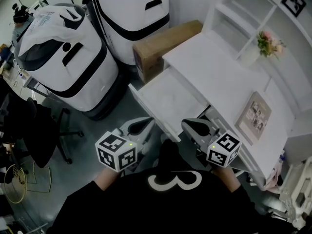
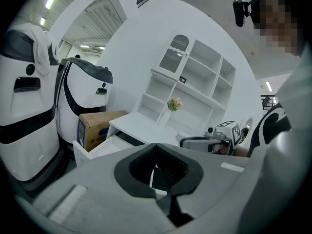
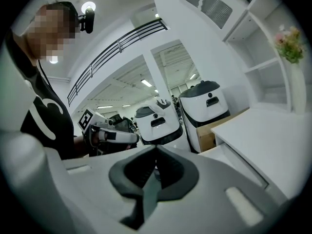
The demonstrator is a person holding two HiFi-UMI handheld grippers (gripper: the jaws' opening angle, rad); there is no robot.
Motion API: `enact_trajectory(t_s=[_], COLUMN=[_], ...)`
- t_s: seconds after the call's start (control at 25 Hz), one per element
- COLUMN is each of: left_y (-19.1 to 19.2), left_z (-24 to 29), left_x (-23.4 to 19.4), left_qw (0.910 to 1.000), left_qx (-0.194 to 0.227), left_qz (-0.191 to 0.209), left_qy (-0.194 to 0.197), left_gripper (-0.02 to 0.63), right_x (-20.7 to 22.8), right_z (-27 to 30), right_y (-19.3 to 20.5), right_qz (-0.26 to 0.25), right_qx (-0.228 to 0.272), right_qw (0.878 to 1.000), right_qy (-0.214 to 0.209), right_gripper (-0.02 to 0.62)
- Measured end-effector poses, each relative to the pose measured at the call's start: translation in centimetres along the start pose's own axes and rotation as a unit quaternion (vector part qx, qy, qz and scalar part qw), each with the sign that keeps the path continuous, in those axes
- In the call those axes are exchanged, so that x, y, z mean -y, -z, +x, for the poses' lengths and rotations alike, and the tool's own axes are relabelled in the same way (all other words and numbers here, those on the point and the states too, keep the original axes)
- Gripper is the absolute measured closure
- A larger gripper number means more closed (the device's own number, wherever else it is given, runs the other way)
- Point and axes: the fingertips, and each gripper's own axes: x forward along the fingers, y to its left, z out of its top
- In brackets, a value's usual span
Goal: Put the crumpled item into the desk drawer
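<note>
The white desk drawer (image 1: 171,100) stands pulled out below the desk top (image 1: 214,67), and its inside looks bare. No crumpled item shows in it or between any jaws. My left gripper (image 1: 147,123) hovers just off the drawer's near left corner, shut with nothing in it. My right gripper (image 1: 186,124) is held at the drawer's near right side, jaws together and empty. In the left gripper view the jaws (image 2: 156,146) meet, with the drawer (image 2: 100,147) beyond. The right gripper view shows its jaws (image 3: 156,149) touching, nothing held.
A cardboard box (image 1: 163,48) sits on the floor beside the desk. Two large white machines (image 1: 68,62) (image 1: 134,13) stand left of it, one draped with a white cloth (image 1: 51,18). A flower vase (image 1: 258,50) and a picture frame (image 1: 253,117) are on the desk.
</note>
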Motion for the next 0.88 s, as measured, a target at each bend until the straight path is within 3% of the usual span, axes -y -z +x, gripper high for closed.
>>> enact_trajectory(t_s=[0.88], left_y=[0.6], left_z=[-1.3], left_x=[-0.2], left_qw=[0.9997], left_qx=[0.004], left_qz=[-0.005], left_qy=[-0.025], left_gripper=[0.597], right_x=[-0.5], right_z=[0.3], right_y=[0.4], right_qz=[0.0], right_qx=[-0.001], right_qw=[1.0], right_qy=[-0.008], right_gripper=[0.592])
